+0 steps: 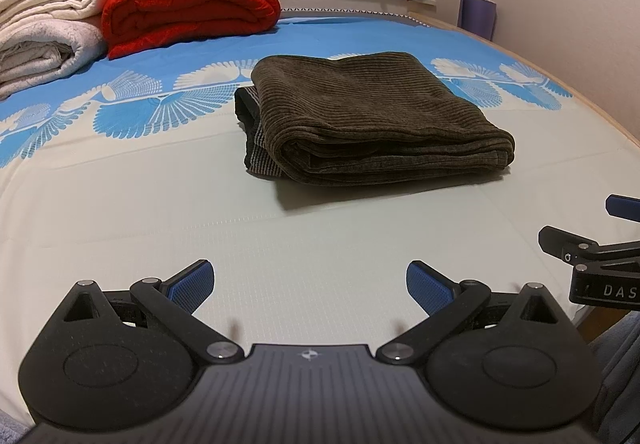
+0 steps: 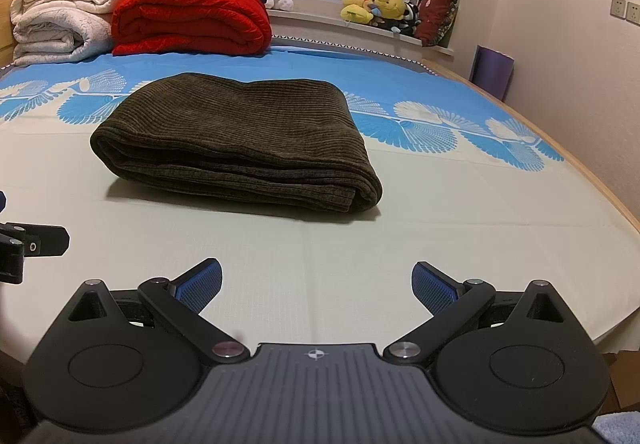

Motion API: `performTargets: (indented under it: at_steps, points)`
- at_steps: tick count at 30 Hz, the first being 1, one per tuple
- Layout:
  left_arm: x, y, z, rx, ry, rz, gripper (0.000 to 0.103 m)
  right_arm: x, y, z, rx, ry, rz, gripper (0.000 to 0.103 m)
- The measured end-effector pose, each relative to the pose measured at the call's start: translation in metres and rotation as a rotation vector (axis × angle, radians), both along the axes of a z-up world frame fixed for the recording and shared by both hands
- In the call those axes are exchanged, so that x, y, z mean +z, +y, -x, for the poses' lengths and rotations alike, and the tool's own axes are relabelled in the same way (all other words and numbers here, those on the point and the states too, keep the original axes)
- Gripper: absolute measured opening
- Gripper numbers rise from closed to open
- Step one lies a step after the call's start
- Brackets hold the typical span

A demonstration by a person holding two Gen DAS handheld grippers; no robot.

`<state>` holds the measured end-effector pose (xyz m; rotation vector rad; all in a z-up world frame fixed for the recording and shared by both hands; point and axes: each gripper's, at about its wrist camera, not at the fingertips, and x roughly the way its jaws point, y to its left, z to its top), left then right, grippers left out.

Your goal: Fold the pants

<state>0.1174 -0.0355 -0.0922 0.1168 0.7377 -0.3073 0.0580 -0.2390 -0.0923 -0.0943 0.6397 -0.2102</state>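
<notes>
Dark brown corduroy pants (image 1: pixel 360 120) lie folded into a thick rectangular bundle on the bed, also seen in the right wrist view as the pants (image 2: pixel 240 140). A striped waistband edge shows at the bundle's left side in the left wrist view. My left gripper (image 1: pixel 310 286) is open, low over the pale sheet, well short of the pants, with nothing between its blue pads. My right gripper (image 2: pixel 317 284) is open too, likewise back from the bundle and empty. Part of the right gripper (image 1: pixel 592 248) shows at the right edge of the left wrist view.
The bed sheet (image 1: pixel 160 204) is pale with a blue patterned band behind. A folded red blanket (image 1: pixel 188 8) and stacked white blankets (image 1: pixel 40 32) sit at the back left. Plush toys (image 2: pixel 376 6) line the window sill. The bed's wooden edge (image 2: pixel 600 172) curves on the right.
</notes>
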Motion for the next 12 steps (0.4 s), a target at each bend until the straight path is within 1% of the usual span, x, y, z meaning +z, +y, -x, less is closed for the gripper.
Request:
performTargets:
  at_steps: [12]
  points:
    - [0.0006, 0.0009, -0.0002, 0.008, -0.002, -0.001, 0.102, 0.0007, 0.0002, 0.0008, 0.004, 0.000, 0.003, 0.101]
